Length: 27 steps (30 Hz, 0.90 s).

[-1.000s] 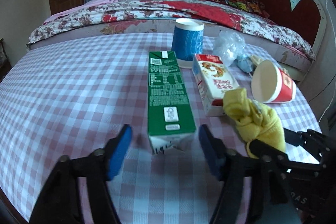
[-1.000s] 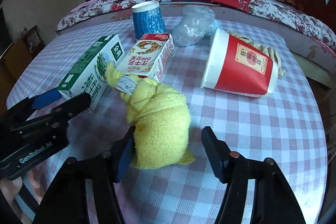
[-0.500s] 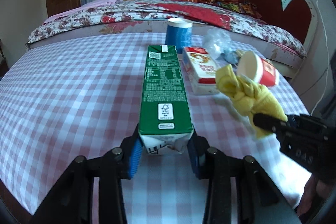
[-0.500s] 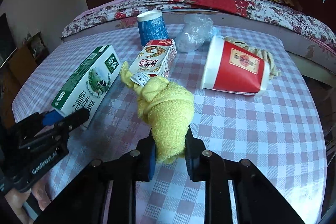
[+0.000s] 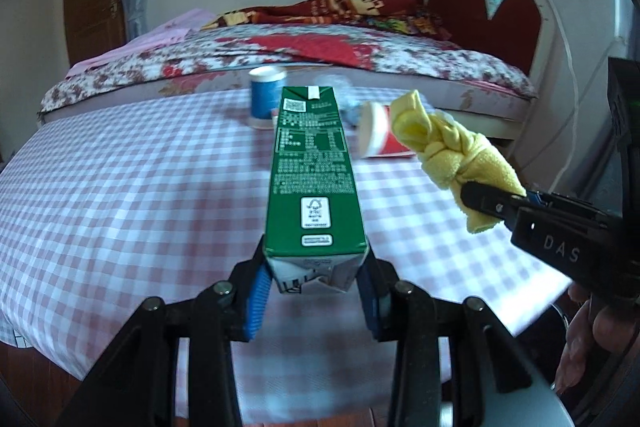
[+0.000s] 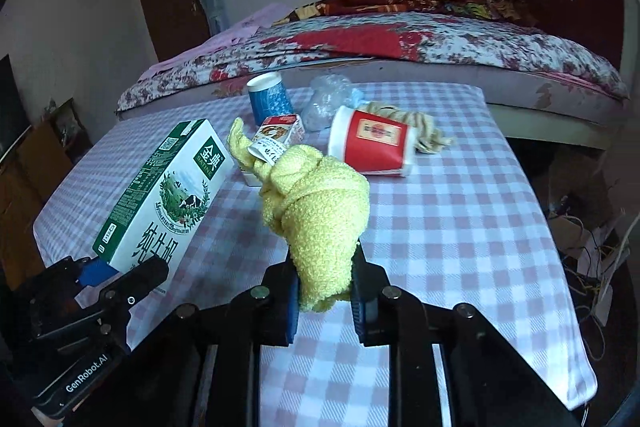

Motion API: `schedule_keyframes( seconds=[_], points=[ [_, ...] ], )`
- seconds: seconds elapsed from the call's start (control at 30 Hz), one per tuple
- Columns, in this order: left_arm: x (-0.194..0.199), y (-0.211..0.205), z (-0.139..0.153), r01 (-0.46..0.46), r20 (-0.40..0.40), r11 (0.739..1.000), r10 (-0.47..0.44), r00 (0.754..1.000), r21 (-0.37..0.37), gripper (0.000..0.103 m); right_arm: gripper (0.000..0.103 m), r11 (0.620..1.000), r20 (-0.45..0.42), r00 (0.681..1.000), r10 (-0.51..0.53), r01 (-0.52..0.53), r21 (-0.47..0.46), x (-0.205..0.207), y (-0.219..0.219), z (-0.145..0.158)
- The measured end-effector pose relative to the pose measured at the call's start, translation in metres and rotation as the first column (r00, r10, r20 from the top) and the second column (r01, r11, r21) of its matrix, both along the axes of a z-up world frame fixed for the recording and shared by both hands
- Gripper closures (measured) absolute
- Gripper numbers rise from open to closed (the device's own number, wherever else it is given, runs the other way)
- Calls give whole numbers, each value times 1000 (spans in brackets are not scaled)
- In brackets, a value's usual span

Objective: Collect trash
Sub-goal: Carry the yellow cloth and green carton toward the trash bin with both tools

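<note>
Left wrist view showed the checked table point(image 5: 120, 187) filling the lower field, with the bed point(image 5: 320, 59) behind it at 12 o'clock. Held above the table, the green milk carton point(image 5: 312, 179) lay with its long axis running from 6 o'clock toward 12 o'clock, base end nearest the camera and gabled top pointing away. The left gripper point(image 5: 316, 291) had both blue pads pressed against the sides of the carton's base. At 3 o'clock, the right gripper point(image 6: 324, 299) was closed on the lower end of the knotted yellow cloth point(image 6: 316, 211), which pointed up toward 11 o'clock in the right wrist view. On the table at 12 o'clock, the red paper cup point(image 6: 370, 145) lay on its side, the blue cup point(image 6: 268, 99) stood upright, and the small red carton point(image 6: 280, 133) lay between them.
</note>
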<state>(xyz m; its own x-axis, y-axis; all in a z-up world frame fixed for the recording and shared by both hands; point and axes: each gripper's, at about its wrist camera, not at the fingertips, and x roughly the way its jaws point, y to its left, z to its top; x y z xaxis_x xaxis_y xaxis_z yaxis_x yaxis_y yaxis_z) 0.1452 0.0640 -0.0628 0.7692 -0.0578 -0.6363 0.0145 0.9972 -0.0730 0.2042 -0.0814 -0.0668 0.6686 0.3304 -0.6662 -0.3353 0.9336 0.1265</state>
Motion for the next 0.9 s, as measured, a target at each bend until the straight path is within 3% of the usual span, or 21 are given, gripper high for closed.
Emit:
schedule_keyframes(
  seconds=[0.4,0.9],
  points=[
    [-45,-47,17,111,48,994,-111,993,1,63,81,993,75,990,-117,115,32,-65,-65,35],
    [-73,-115,18,258,55,966,-258,965,15,63,81,966,85,962,-258,255,48,-120,-140,40]
  ],
)
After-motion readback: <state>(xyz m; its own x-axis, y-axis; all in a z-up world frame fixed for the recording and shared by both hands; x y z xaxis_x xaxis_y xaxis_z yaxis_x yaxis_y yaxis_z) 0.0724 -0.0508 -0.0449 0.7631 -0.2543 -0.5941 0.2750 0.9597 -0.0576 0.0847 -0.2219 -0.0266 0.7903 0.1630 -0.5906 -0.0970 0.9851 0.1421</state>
